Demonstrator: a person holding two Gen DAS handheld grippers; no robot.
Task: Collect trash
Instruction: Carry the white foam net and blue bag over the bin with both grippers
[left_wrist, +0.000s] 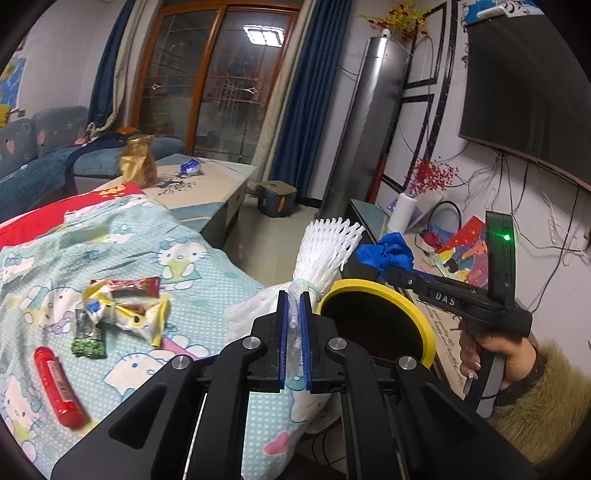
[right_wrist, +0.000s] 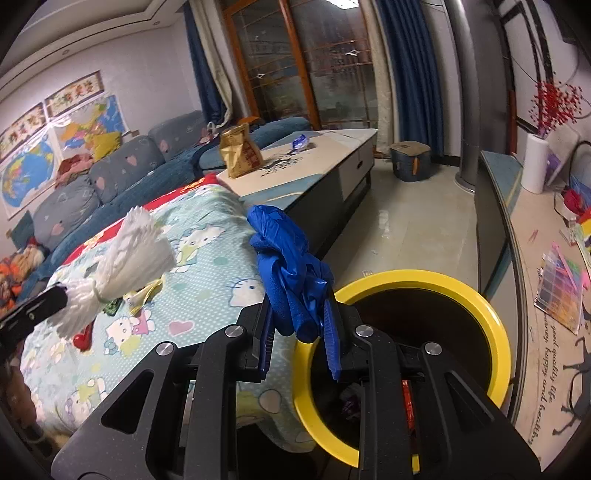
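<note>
My left gripper (left_wrist: 294, 301) is shut on a white foam net sleeve (left_wrist: 325, 251), which sticks up beside the yellow-rimmed bin (left_wrist: 421, 314). That same foam net (right_wrist: 129, 251) shows at the left of the right wrist view. My right gripper (right_wrist: 299, 314) is shut on a crumpled blue glove (right_wrist: 286, 258), held at the near left rim of the bin (right_wrist: 495, 325). The glove (left_wrist: 388, 253) also appears in the left wrist view, beyond the bin, with a hand (left_wrist: 491, 354) on the right tool. Dark inside, the bin holds some scraps at its bottom.
On the cartoon-cat cloth (left_wrist: 207, 258) lie candy wrappers (left_wrist: 125, 306), a green packet (left_wrist: 88, 345) and a red tube (left_wrist: 59, 387). A gold bag (right_wrist: 240, 151) and blue wrapper (right_wrist: 300, 142) sit on the low table (right_wrist: 332, 155). A cluttered shelf (right_wrist: 535, 258) runs along the right.
</note>
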